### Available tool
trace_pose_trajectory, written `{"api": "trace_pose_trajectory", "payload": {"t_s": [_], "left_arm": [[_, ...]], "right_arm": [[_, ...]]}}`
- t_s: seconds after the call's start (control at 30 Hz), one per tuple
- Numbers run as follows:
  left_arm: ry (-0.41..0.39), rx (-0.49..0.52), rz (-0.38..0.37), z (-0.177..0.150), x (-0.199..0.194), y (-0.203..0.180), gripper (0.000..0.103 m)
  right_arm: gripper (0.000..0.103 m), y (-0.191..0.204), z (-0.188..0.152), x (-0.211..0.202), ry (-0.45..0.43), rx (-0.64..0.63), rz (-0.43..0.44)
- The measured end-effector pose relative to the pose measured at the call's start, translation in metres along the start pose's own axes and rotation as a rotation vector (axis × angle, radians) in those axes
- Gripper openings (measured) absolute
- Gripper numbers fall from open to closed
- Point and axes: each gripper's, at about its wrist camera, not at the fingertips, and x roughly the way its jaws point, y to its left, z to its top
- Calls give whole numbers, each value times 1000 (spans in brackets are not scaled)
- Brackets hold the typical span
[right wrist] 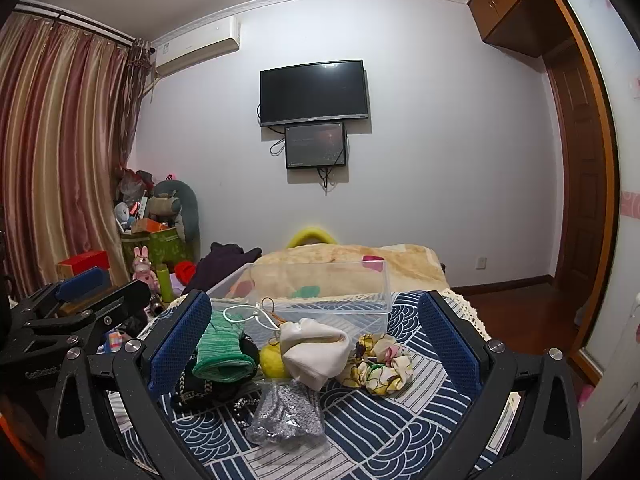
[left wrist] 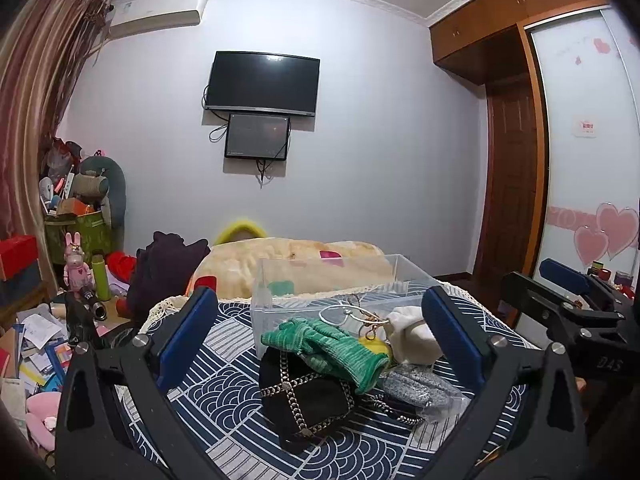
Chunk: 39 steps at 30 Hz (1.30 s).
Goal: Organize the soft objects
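A green knitted glove [left wrist: 332, 344] lies on a navy-and-white wave-patterned cloth [left wrist: 224, 392]; a floral yellow-and-white fabric scrunchie [right wrist: 380, 368]; blue-padded gripper fingers [right wrist: 180, 344].

The left tool [left wrist: 320, 332] hovers above the surface with its blue-padded fingers [left wrist: 188, 332] spread wide, gripping nothing. The right tool [right wrist: 316, 340] hangs just beside it, level with it, its fingers [right wrist: 448, 340] equally wide apart and holding nothing, both pointing toward the surface's far edge.
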Motion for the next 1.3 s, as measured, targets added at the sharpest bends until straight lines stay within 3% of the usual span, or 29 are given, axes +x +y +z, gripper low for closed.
{"api": "trace_pose_trajectory", "payload": {"t_s": [0.73, 0.93, 1.1, 1.2, 1.27, 1.3], "left_arm": [[11, -25, -1, -1, 5, 4, 103], [36, -37, -34, -3, 9, 7, 103], [74, -39, -16, -6, 19, 8, 103], [134, -53, -18, -7, 34, 11, 103], [164, -62, -16, -9, 46, 13, 101], [176, -65, -21, -11, 50, 13, 95]], "right_arm": [[103, 0, 1, -1, -15, 11, 4], [103, -1, -3, 3, -11, 17, 3], [103, -3, -8, 11, 16, 13, -21], [100, -8, -11, 20, 52, 26, -22], [91, -11, -13, 29, 83, 38, -22], [86, -13, -14, 33, 101, 43, -21]]}}
